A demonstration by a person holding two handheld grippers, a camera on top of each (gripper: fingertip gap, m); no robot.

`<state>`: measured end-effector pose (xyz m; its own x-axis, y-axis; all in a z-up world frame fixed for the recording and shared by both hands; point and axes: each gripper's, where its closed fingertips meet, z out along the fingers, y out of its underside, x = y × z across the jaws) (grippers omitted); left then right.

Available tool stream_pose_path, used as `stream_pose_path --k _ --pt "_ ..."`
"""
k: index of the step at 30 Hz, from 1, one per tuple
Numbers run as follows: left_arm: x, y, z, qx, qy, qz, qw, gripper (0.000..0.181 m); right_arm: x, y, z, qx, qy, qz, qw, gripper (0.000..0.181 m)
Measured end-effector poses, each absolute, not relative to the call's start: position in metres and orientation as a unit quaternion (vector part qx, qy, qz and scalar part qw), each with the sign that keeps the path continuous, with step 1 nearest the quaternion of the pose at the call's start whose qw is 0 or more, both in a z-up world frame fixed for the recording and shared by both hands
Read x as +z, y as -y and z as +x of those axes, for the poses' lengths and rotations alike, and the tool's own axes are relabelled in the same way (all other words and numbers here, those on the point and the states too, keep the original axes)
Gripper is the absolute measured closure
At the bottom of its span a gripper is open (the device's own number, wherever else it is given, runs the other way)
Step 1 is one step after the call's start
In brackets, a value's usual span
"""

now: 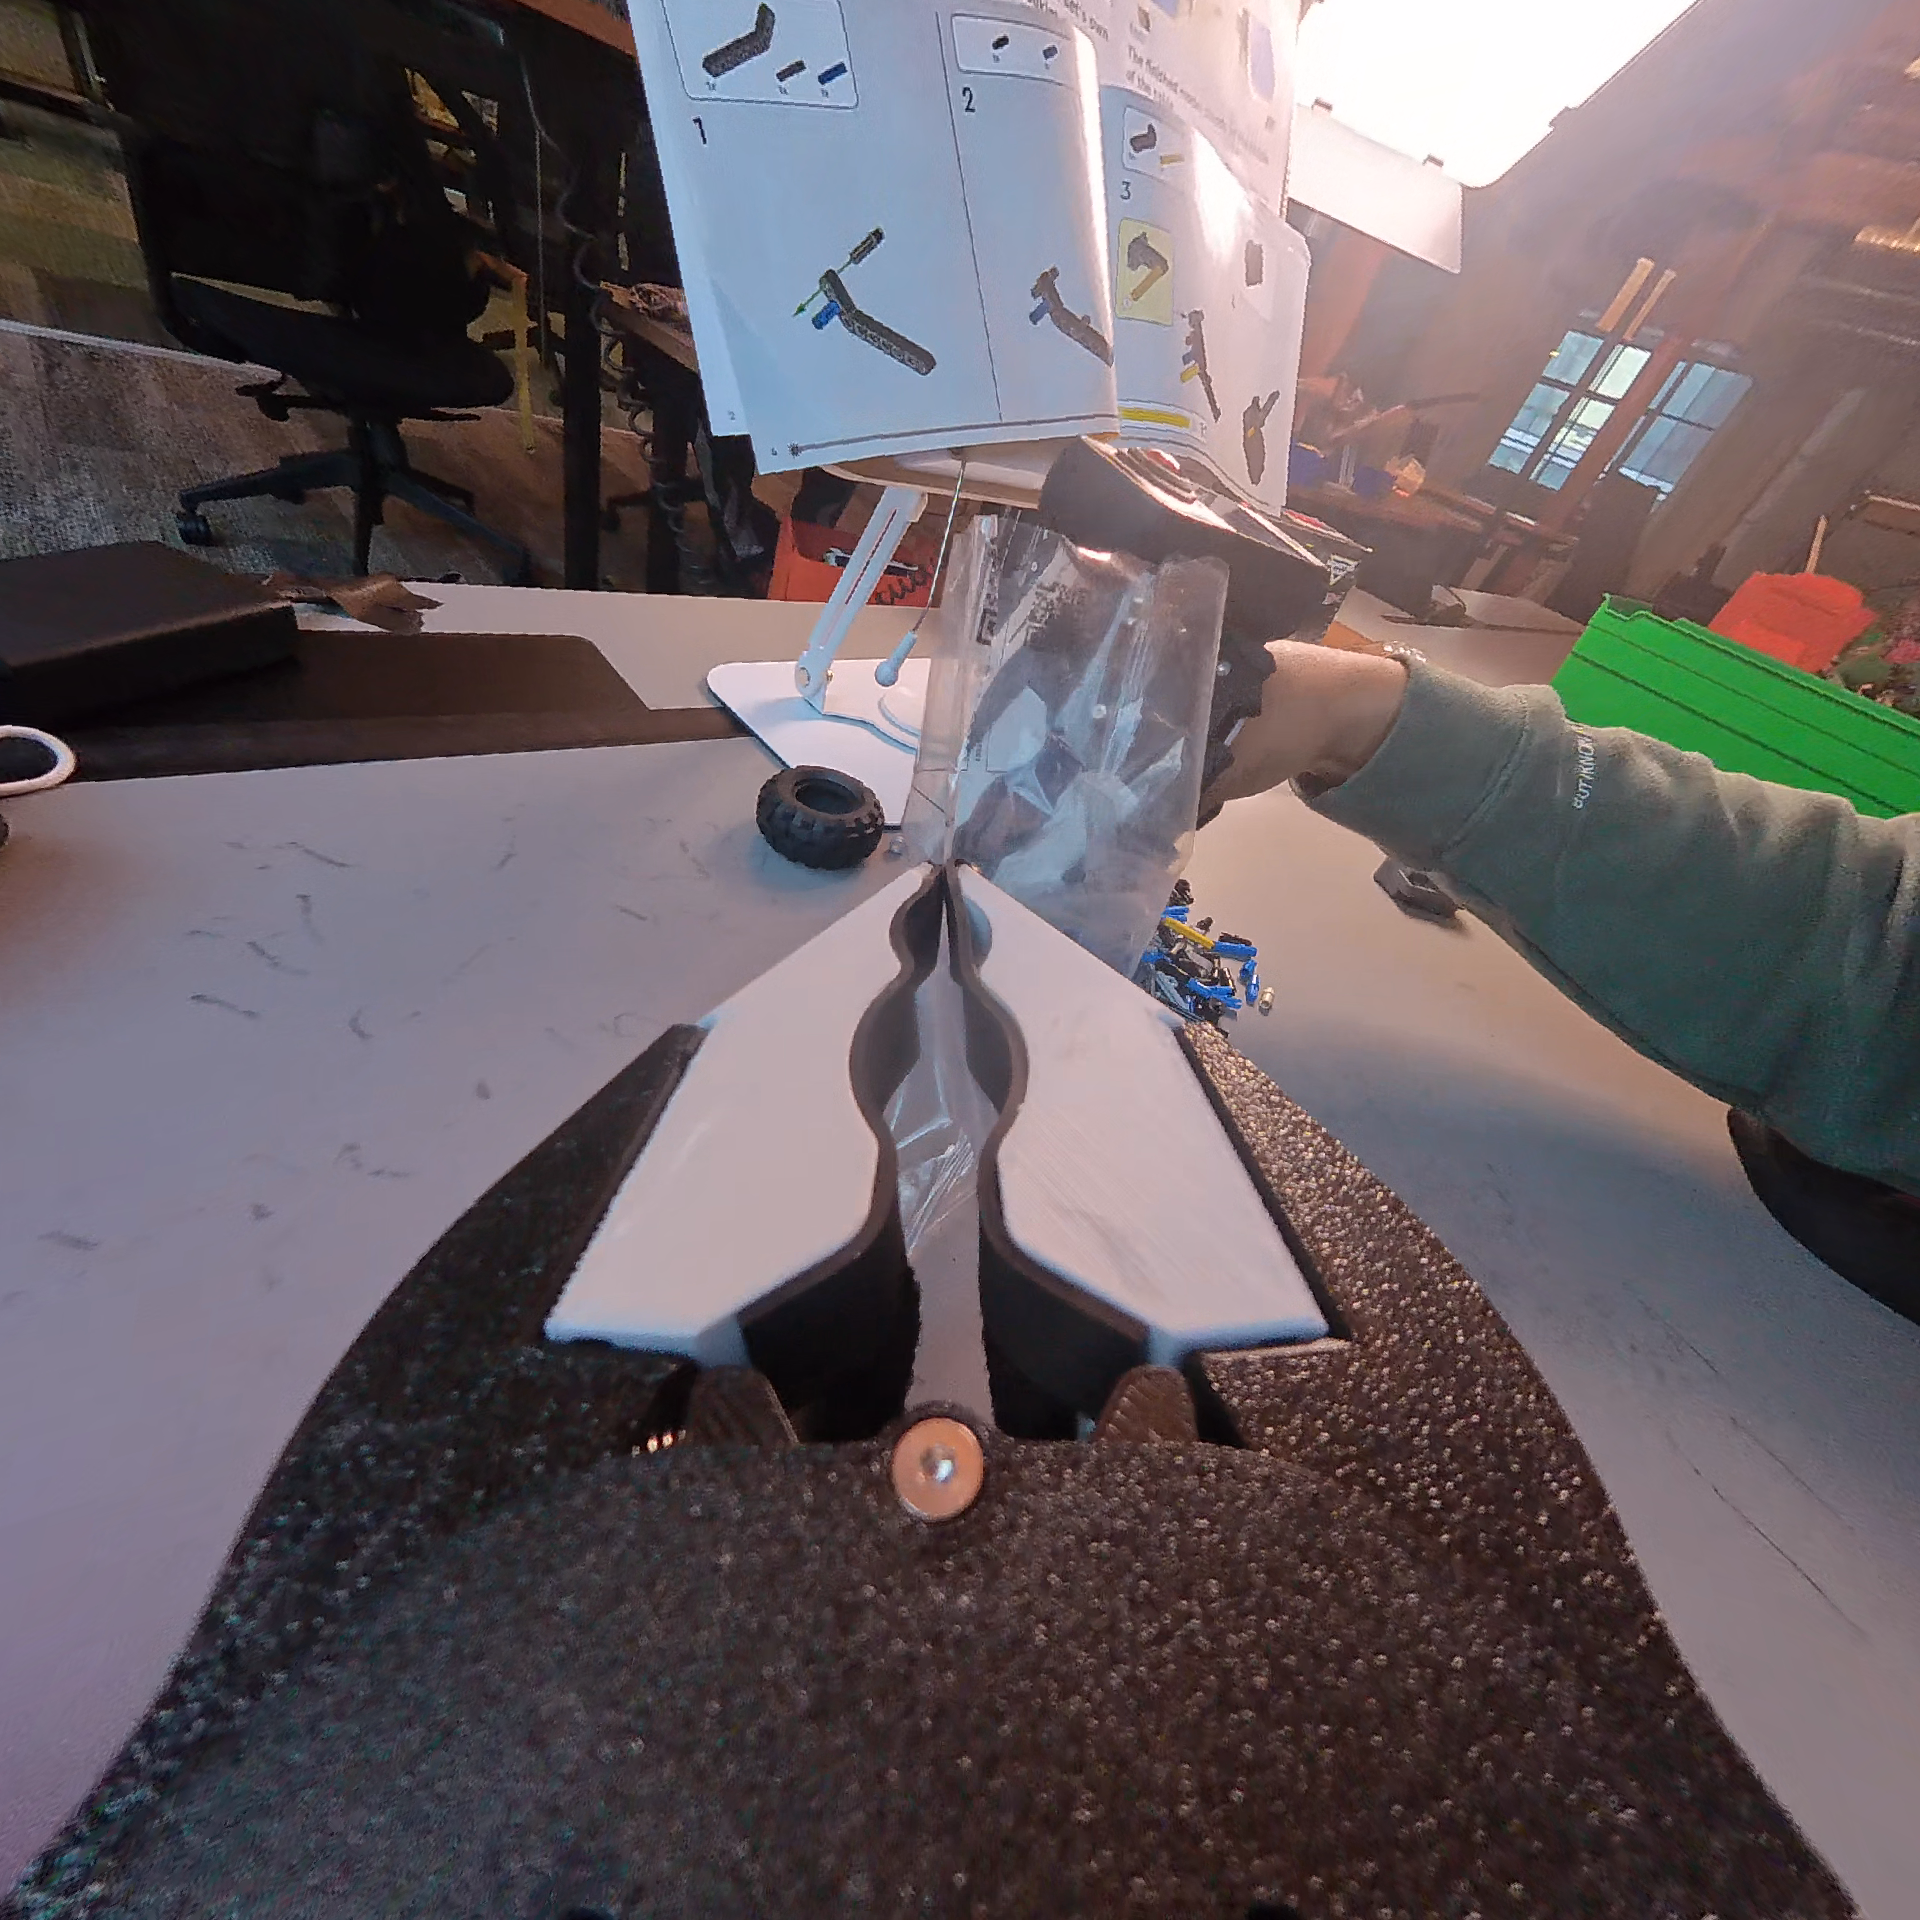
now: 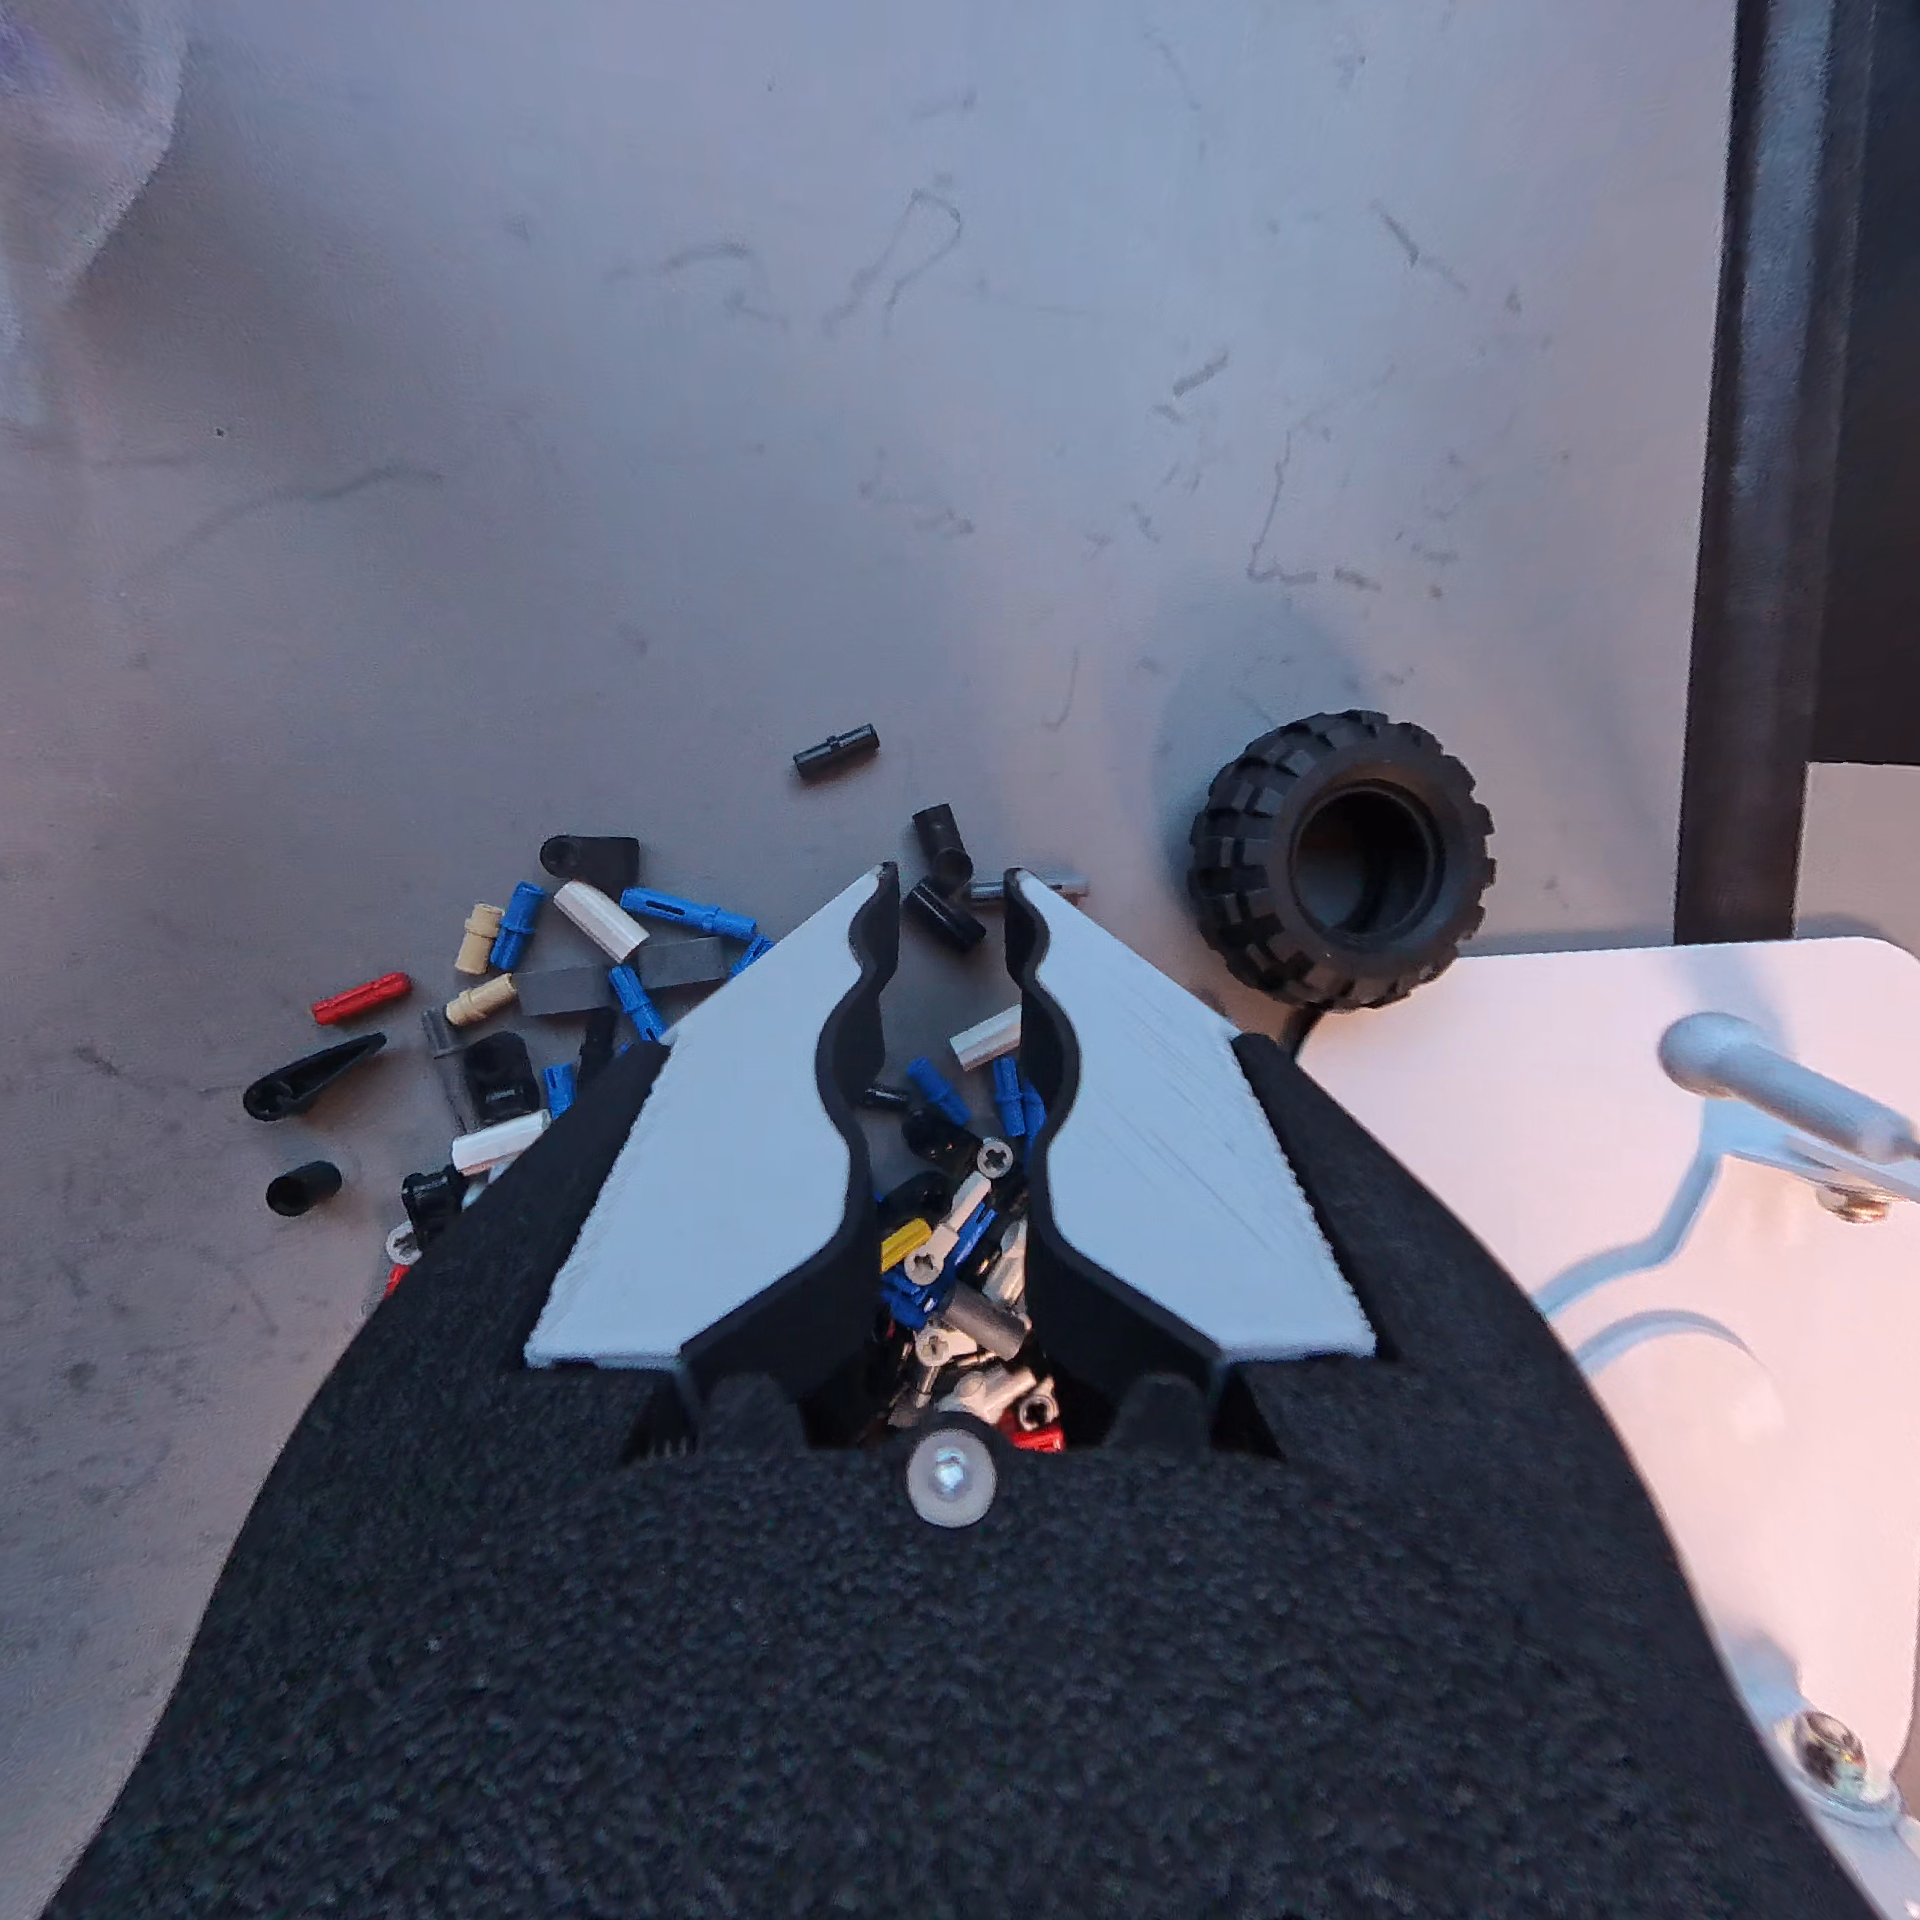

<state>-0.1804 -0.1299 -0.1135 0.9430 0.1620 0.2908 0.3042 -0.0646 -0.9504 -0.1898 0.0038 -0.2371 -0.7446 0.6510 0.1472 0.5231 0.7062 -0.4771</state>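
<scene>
My left gripper is shut on the lower corner of a clear plastic bag, which stands up from the fingertips with a few small parts inside. My right gripper is open and empty, pointing down over a loose pile of small building-toy pins and connectors in blue, black, white, tan and red on the grey table. In the left wrist view the right gripper's black body shows behind the bag's top, held by a hand with a green sleeve. The pile lies just right of the bag.
A black rubber tyre lies beside the pile and also shows in the left wrist view. A white stand base carries an instruction booklet. A green bin sits far right, and a black mat lies at the left. The tips of one gripper are about 20 centimeters away from the tips of the other.
</scene>
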Motion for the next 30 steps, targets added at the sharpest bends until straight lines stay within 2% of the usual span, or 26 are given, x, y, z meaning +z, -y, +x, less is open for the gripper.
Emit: stream_pose_path --k 11,20,30 --pt "-0.114 0.13 -0.181 -0.058 0.16 -0.728 0.664 0.181 -0.238 -0.008 -0.179 0.185 0.917 -0.321 0.146 0.159" --pt "-0.116 0.128 -0.178 -0.061 0.157 -0.732 0.66 0.181 -0.242 -0.002 -0.171 0.193 0.921 -0.315 0.126 0.176" --pt "-0.123 0.125 -0.177 -0.065 0.158 -0.741 0.649 0.181 -0.218 0.0 -0.166 0.251 0.906 -0.31 0.143 0.178"
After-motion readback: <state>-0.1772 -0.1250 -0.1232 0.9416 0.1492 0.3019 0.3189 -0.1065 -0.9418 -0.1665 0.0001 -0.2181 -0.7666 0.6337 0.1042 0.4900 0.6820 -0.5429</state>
